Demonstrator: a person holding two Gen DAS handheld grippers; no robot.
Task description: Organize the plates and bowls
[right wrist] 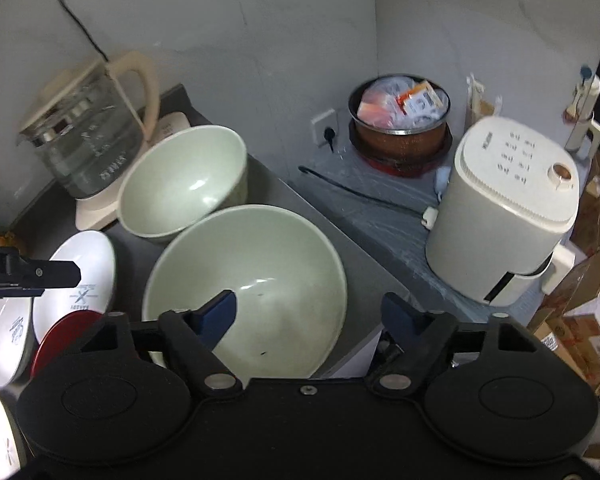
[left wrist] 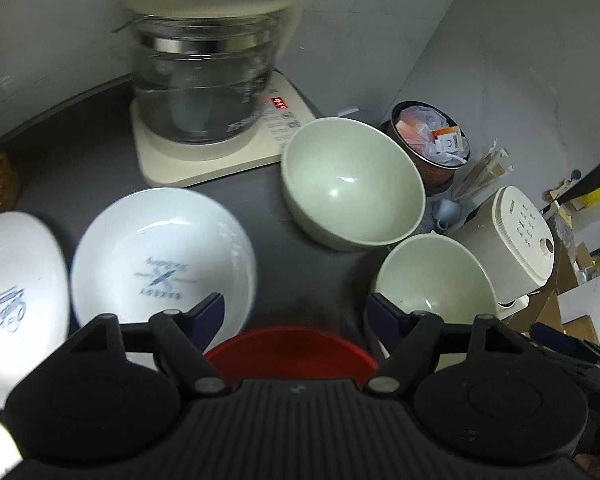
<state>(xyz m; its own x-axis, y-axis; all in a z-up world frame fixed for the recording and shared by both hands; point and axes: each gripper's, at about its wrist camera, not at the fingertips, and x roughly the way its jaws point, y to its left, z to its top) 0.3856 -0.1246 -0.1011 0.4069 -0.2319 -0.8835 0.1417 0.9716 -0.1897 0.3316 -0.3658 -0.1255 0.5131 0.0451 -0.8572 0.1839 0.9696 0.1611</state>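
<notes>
On the dark counter, the left wrist view shows two white printed plates (left wrist: 160,264) (left wrist: 16,292), a red plate (left wrist: 292,354) and two pale green bowls, one far (left wrist: 352,188) and one near (left wrist: 432,276). My left gripper (left wrist: 296,312) hangs open above the red plate, with nothing between its pads. In the right wrist view my right gripper (right wrist: 310,314) is open over the near green bowl (right wrist: 260,264). Its left finger is above the bowl's inside and its right finger is outside the rim, and neither touches it. The far bowl (right wrist: 184,184) sits behind.
A glass kettle (left wrist: 204,92) on its cream base stands at the back. To the right are a white appliance (right wrist: 508,208), a brown pot (right wrist: 400,120) full of packets and a black cable (right wrist: 360,196). Cardboard boxes (right wrist: 592,320) lie beyond the counter's right edge.
</notes>
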